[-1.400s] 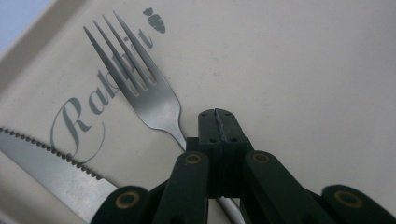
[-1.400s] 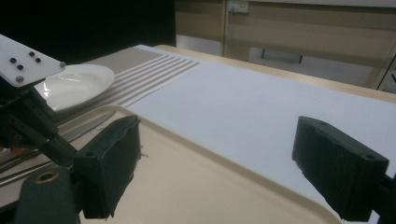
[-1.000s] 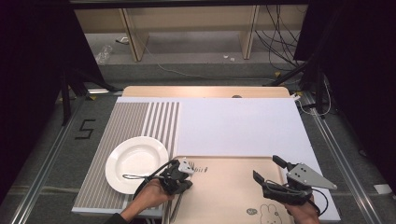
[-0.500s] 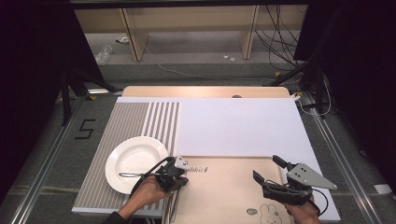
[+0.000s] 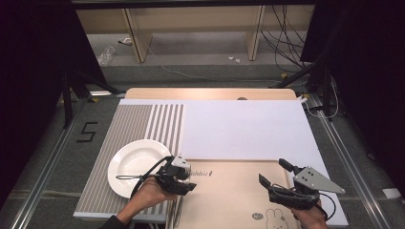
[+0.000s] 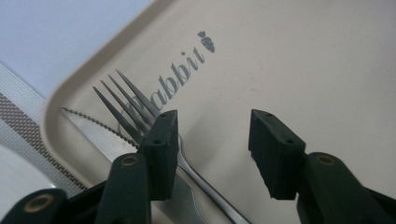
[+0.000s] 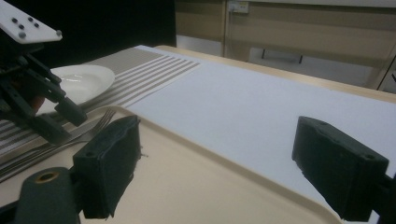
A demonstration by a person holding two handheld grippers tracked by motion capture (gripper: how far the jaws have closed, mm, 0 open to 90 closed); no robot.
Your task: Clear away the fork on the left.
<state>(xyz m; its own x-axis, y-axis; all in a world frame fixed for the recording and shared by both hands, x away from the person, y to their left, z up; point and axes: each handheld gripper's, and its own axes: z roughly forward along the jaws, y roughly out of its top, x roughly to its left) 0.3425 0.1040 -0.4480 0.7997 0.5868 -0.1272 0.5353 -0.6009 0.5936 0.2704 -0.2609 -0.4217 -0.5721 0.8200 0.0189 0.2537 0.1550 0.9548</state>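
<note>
A metal fork (image 6: 135,107) and a serrated knife (image 6: 93,130) lie side by side at the left end of a beige tray (image 5: 229,191) printed "Rabbit". My left gripper (image 6: 215,135) hovers low over that end (image 5: 191,183); its jaws have just been opening and now stand open. The fork's neck runs under one jaw, with no pad pressing on it. My right gripper (image 5: 272,171) is held above the tray's right part, its jaws wide open with nothing between them (image 7: 215,154). From the right gripper view the left gripper (image 7: 60,119) hangs over the fork (image 7: 93,122).
A white plate (image 5: 131,167) sits on a striped grey placemat (image 5: 143,124) left of the tray. A white sheet (image 5: 248,124) covers the table beyond the tray. Cables and shelf legs stand on the floor behind the table.
The left gripper shifted slightly left and its jaws have parted, leaving the fork lying on the tray. The right gripper has kept still.
</note>
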